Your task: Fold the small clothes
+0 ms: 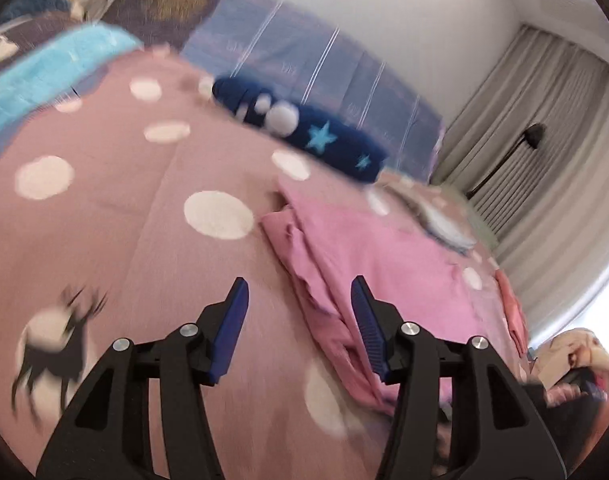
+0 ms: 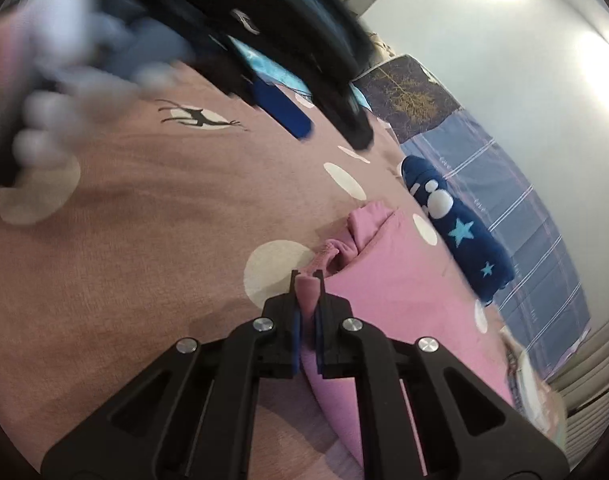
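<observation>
A small pink garment (image 1: 384,248) lies on a dusty-pink bedspread with white dots (image 1: 124,208). My left gripper (image 1: 300,292) is open and empty, hovering just above the garment's frilled near-left edge. In the right wrist view my right gripper (image 2: 307,280) is shut on a fold of the pink garment (image 2: 388,280), which spreads out to the right of the fingers. The left gripper also shows there, blurred, at the upper middle (image 2: 324,108).
A folded navy garment with stars and a snowman (image 1: 316,136) lies beyond the pink one, also in the right wrist view (image 2: 456,228). A blue striped sheet (image 1: 304,64), a turquoise towel (image 1: 52,72), a patterned pillow (image 2: 408,96) and grey curtains (image 1: 552,160) surround the bed.
</observation>
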`<state>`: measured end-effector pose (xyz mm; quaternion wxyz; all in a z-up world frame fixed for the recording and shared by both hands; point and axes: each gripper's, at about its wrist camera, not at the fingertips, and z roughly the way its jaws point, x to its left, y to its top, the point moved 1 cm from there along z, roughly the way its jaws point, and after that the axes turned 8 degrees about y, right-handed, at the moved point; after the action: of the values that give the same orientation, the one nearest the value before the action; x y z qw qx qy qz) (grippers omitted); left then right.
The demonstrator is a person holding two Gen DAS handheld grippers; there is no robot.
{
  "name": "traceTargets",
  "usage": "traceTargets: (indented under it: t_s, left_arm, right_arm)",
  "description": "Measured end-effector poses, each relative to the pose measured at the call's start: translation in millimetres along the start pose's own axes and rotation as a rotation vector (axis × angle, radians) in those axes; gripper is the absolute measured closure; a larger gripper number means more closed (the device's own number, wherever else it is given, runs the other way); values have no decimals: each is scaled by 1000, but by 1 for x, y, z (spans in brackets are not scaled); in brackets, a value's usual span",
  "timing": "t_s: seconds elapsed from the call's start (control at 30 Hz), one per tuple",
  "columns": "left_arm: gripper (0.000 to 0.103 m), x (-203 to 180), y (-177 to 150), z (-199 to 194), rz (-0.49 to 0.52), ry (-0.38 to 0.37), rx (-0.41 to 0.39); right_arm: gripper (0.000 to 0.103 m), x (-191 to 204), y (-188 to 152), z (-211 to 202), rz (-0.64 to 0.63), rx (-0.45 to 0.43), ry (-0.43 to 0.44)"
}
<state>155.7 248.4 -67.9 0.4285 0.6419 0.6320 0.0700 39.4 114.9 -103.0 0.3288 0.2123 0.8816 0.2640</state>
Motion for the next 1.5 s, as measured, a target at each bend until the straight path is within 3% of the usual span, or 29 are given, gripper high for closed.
traceTargets:
  t_s: [0.13, 0.23, 0.3, 0.33, 0.37, 0.4, 0.47, 0.57, 0.63, 0.67, 0.73, 0.8, 0.83, 0.93, 1.03, 1.13, 1.23, 1.33, 1.4, 1.47, 1.5]
  left_arm:
    - [50, 7, 40, 60, -78, -72, 129]
    - [52, 4, 57, 95, -100, -29, 240]
    - [61, -2, 62, 105, -63, 29, 274]
    - [71, -5, 63, 110, -41, 56, 293]
    - [93, -6, 64, 112, -33, 64, 300]
    - [98, -9, 67, 114, -27, 77, 299]
    - [99, -16, 73, 113, 5, 100, 267]
    - [102, -23, 86, 108, 46, 110, 147]
    - [103, -10, 81, 105, 62, 173, 39]
    - [103, 2, 76, 107, 24, 172, 25]
    - [103, 37, 57, 119, -150, 41, 65]
    - [103, 51, 59, 106, -235, -40, 41]
    - [101, 48, 61, 97, -201, -42, 24]
    - [66, 31, 57, 77, -79, -96, 29]
    - [65, 25, 47, 85, -49, -128, 64]
    - [71, 32, 46, 103, -106, -107, 128]
    - [101, 38, 52, 106, -169, -140, 98]
    - [103, 42, 61, 96, -200, -121, -32]
    - [103, 47, 61, 81, -212, -149, -102]
    - [103, 48, 60, 76, -199, -165, -96]
    - [103, 46, 58, 76, -172, -165, -55]
  right_arm:
    - [98, -4, 1, 3, 22, 4, 18]
    - [98, 0, -1, 5, 17, 11, 24]
    - [98, 0, -2, 7, 21, 11, 28]
    - [98, 0, -2, 7, 24, 10, 32]
    - [98, -1, -3, 8, 27, 10, 37]
    - [98, 0, -3, 9, 30, 11, 42]
    - [97, -1, -4, 13, 31, 16, 53]
    - [97, 0, -5, 17, 35, 25, 76]
    - [97, -5, -6, 23, 38, 28, 86]
    - [97, -5, -7, 25, 36, 30, 89]
    - [97, -3, -8, 29, 25, 50, 92]
    - [96, -1, -8, 33, 16, 63, 91]
    - [95, -1, -7, 32, 13, 60, 88]
    - [95, -1, -7, 31, 17, 60, 93]
    - [94, -1, -6, 31, 14, 60, 89]
    - [94, 1, -6, 31, 0, 62, 71]
    - [94, 4, -5, 31, -9, 63, 58]
    - [94, 5, -5, 31, -6, 64, 58]
    - [94, 5, -5, 31, -5, 64, 58]
    - [94, 6, -5, 30, -8, 65, 54]
    - [94, 7, -5, 31, -11, 66, 51]
